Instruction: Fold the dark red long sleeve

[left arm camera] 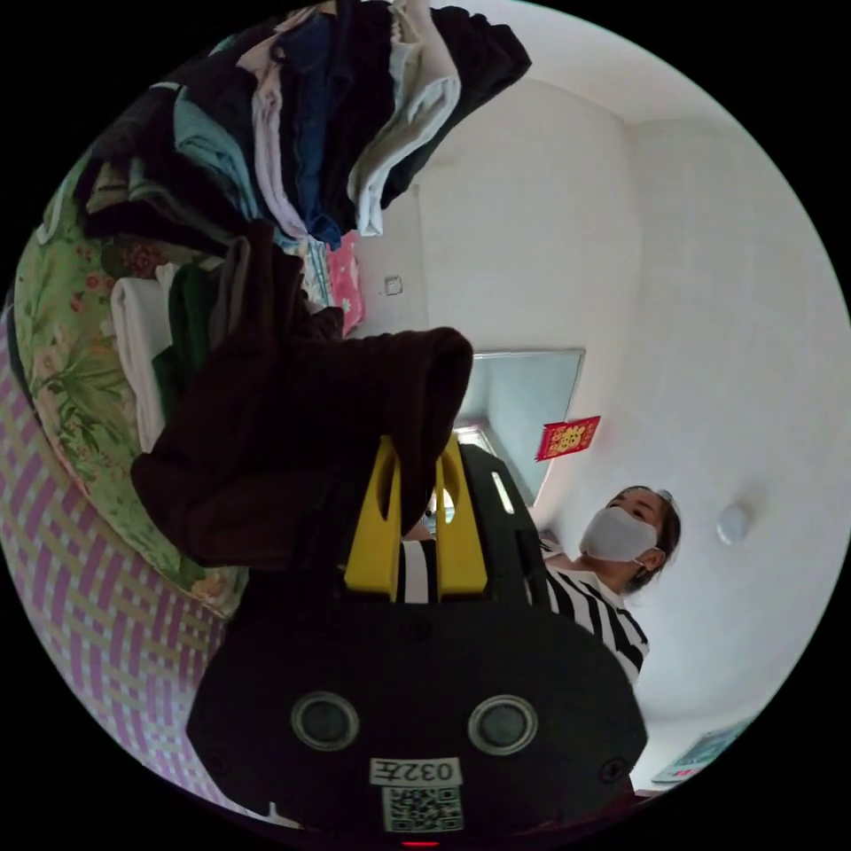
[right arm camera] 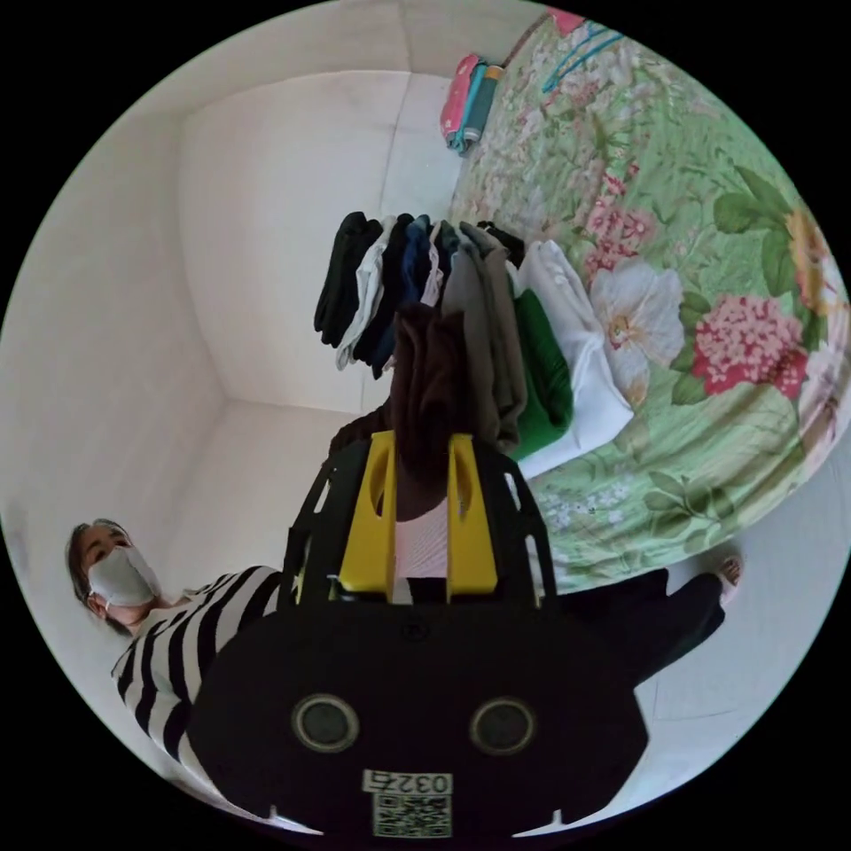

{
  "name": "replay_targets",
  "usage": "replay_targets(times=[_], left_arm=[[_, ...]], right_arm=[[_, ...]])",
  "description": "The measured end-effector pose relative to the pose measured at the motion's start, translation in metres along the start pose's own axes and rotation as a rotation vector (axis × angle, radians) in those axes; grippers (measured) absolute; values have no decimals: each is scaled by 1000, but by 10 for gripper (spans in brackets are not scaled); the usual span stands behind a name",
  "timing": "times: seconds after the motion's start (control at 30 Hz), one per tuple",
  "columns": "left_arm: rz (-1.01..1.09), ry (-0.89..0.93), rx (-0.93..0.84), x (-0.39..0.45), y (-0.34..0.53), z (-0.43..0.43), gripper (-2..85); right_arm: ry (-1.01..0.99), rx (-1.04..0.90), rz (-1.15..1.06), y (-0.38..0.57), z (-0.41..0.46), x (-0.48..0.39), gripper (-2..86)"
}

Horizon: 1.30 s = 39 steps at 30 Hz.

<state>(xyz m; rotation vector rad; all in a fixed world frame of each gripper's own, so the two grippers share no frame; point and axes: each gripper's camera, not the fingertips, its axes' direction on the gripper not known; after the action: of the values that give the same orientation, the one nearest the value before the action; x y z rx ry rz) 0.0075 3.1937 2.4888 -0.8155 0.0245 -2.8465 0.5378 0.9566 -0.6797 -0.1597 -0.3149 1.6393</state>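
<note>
Markings found: two printed tags, one wall sign, one wall sheet.

In the left gripper view, a white tag (left arm camera: pixel 416 771) with a short printed code sits at the bottom centre of the frame on the left gripper (left arm camera: pixel 417 461) housing, with a QR square (left arm camera: pixel 423 808) directly beneath it. In the right gripper view, a matching tag (right arm camera: pixel 407 784) and QR square (right arm camera: pixel 407 815) sit at the bottom centre on the right gripper (right arm camera: pixel 423 452) housing. In the left gripper view, a red sign (left arm camera: pixel 567 438) with gold figures hangs on the wall right of centre, too small to read. A printed sheet (left arm camera: pixel 705 753) at the lower right edge is blurred and illegible.
</note>
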Motion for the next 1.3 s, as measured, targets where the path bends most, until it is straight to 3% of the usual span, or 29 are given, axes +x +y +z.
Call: replay_targets(times=[0.1, 0.17, 0.23, 0.37, 0.57, 0.73, 0.9, 1.13, 1.3], left_arm=[[-8, 38, 13, -12, -3, -6, 18], [6, 39, 10, -14, -5, -7, 18], [10, 43, 8, -16, -7, -9, 18], [38, 38, -1, -13, -8, -15, 18], [87, -10, -26, -2, -2, -21, 20], [98, -5, 23, -3, 2, -40, 21], [102, -3, 34, -1, -1, -56, 18], [123, -65, 20, 21, -2, -76, 18], [183, -103, -106, 54, 7, -66, 19]], right_arm=[[171, 57, 7, 5, -26, -21, 122], [363, 138, -116, 3, -41, -63, 122], [434, 91, -259, -13, -27, -96, 124], [468, -115, -475, -65, 45, -137, 131], [467, -279, -556, -121, 123, -137, 162], [535, -418, -631, -130, 143, -130, 159], [460, -551, -638, -125, 142, -123, 109], [521, -398, -822, -80, 100, -176, 68], [394, -265, -862, -33, 27, -218, 64]])
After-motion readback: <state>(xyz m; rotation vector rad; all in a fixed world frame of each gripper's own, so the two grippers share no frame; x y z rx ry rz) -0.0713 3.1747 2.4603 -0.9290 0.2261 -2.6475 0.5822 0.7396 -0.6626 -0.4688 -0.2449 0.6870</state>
